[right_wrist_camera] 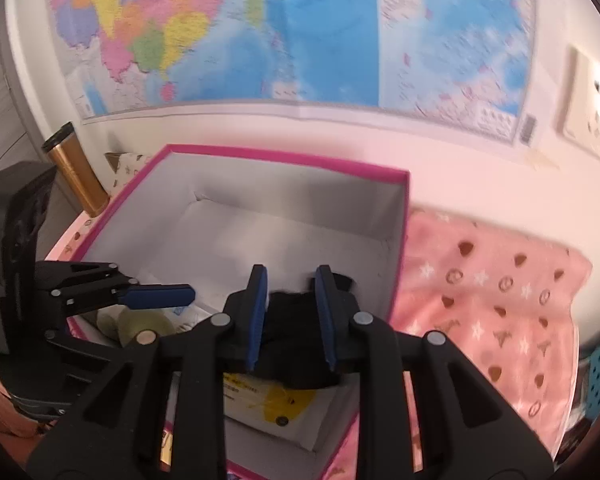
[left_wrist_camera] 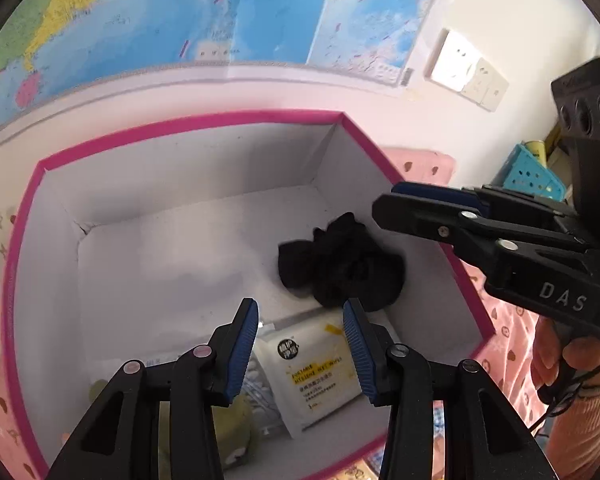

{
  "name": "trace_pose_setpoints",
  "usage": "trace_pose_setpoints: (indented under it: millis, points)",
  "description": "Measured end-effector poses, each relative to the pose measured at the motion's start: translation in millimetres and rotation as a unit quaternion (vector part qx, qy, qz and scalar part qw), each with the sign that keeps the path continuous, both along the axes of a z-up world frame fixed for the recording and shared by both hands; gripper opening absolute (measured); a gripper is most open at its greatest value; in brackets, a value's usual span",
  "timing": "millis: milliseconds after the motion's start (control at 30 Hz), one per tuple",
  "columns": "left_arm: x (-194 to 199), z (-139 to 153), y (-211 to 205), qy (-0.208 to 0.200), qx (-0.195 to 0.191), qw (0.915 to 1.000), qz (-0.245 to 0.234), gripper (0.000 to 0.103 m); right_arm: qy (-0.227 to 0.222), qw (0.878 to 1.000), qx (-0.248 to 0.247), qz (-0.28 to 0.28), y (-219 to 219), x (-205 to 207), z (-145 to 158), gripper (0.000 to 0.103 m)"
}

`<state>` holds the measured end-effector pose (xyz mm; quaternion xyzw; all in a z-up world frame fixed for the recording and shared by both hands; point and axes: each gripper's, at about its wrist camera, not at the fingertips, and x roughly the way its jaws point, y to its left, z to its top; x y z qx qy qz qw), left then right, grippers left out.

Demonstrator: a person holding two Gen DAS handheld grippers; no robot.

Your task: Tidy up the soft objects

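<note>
A pink-rimmed white box (left_wrist_camera: 204, 120) holds a black scrunchie (left_wrist_camera: 340, 262), a white wet-wipe packet (left_wrist_camera: 312, 364), a pale green soft item (left_wrist_camera: 236, 436) and a blister pack. My left gripper (left_wrist_camera: 300, 354) is open above the wipe packet, empty. My right gripper (left_wrist_camera: 384, 204) hovers over the box's right rim, above the scrunchie. In the right wrist view the right gripper (right_wrist_camera: 291, 316) is open with the scrunchie (right_wrist_camera: 292, 344) lying below between its fingers, and the box (right_wrist_camera: 284, 158) sits under it.
A pink patterned towel (right_wrist_camera: 492, 300) covers the surface right of the box. A gold flask (right_wrist_camera: 74, 168) stands at the box's far left corner. A blue basket (left_wrist_camera: 528, 176) is at the right. A map and wall sockets (left_wrist_camera: 464, 64) are behind.
</note>
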<state>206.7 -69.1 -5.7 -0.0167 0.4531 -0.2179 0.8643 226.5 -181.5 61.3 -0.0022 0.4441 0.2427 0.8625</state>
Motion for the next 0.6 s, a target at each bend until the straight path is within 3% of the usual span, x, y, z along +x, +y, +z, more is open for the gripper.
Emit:
trace_pose_setpoints:
  millis: [133, 400, 600]
  points:
    - [-23.7, 9.0, 7.4, -0.028, -0.016, 0.9992, -0.023, 0.046, -0.006, 0.999, 0.033, 0.011, -16.0, -25.3, 6.4, 0.028]
    - [-79.8, 28.3, 12.2, -0.077, -0.052, 0.9924, -0.081, 0.049, -0.017, 0.993, 0.110, 0.045, -43.3, -94.5, 21.8, 0.039]
    - [-100.6, 12.1, 9.8, -0.058, -0.045, 0.9928, -0.095, 0.052, 0.022, 0.990, 0.135, 0.046, -58.5, -125.3, 2.0, 0.043]
